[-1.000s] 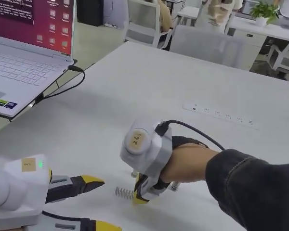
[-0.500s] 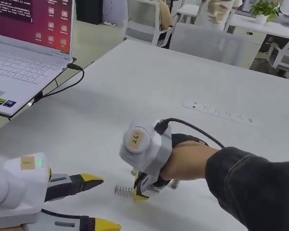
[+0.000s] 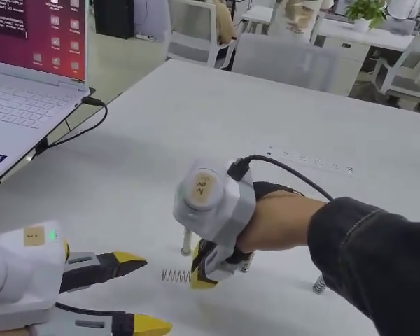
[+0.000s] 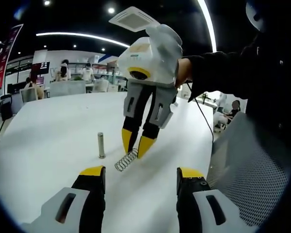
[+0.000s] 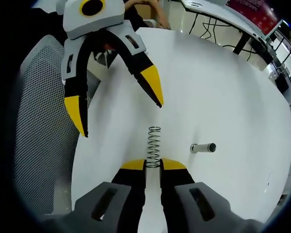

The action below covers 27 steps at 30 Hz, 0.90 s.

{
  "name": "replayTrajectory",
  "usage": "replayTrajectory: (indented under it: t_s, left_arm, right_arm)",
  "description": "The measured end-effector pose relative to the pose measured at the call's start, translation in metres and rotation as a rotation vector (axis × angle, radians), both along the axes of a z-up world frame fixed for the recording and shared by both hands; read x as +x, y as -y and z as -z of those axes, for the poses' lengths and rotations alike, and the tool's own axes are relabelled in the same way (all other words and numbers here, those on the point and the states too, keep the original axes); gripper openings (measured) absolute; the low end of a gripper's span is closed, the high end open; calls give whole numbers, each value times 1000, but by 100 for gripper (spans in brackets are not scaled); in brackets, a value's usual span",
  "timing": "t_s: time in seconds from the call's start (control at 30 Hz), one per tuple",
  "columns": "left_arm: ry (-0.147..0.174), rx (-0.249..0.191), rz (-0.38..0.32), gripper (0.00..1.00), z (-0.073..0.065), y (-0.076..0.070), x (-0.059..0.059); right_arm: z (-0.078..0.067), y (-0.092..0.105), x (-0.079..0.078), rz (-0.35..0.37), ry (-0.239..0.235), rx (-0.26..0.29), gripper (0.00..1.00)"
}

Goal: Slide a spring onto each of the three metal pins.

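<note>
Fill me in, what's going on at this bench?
A person works two handheld grippers over a white table. The right gripper is shut on one end of a spring, low at the tabletop beside a bare upright metal pin. The left gripper hangs open nearby, holding nothing. That spring is not yet on the pin. Near the sleeve, another pin seems to carry a spring already, though it is small.

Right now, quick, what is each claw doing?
Left claw: open, holding nothing.
Right claw: shut on one end of the spring.
</note>
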<state>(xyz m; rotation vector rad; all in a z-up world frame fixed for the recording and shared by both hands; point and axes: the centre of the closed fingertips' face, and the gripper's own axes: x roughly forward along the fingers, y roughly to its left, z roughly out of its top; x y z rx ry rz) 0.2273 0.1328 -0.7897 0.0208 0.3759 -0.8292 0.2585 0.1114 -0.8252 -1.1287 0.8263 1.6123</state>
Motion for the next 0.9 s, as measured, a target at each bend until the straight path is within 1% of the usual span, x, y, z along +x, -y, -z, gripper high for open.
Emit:
replayTrajectory:
  t_s: [0.13,0.2,0.3,0.47,0.63,0.73,0.9]
  left_arm:
    - [6,2,15,53,-4,4,1]
    - [6,6,30,50,-5,7,0]
    - [10,10,44,50,-7,11,0]
    - [24,15,70,48,-15,19,4]
    - [39,19,98,45,-19,26,3]
    - [42,23,112,43,-19,28,2]
    - [51,23,131,36,-20,30,1]
  right_arm:
    - [-4,8,-5,-20,8,-11,8]
    - [-8,12,-7,-26,8,-12,8]
    - [-14,16,-9,-30,10,-7,8]
    - [-24,22,-13,-35,10,3,8]
    - [-29,27,-17,-44,12,6,8]
    - [-32,29,-20,-55,13,7,8]
    - [-35,30,-23,-71,12,11,8]
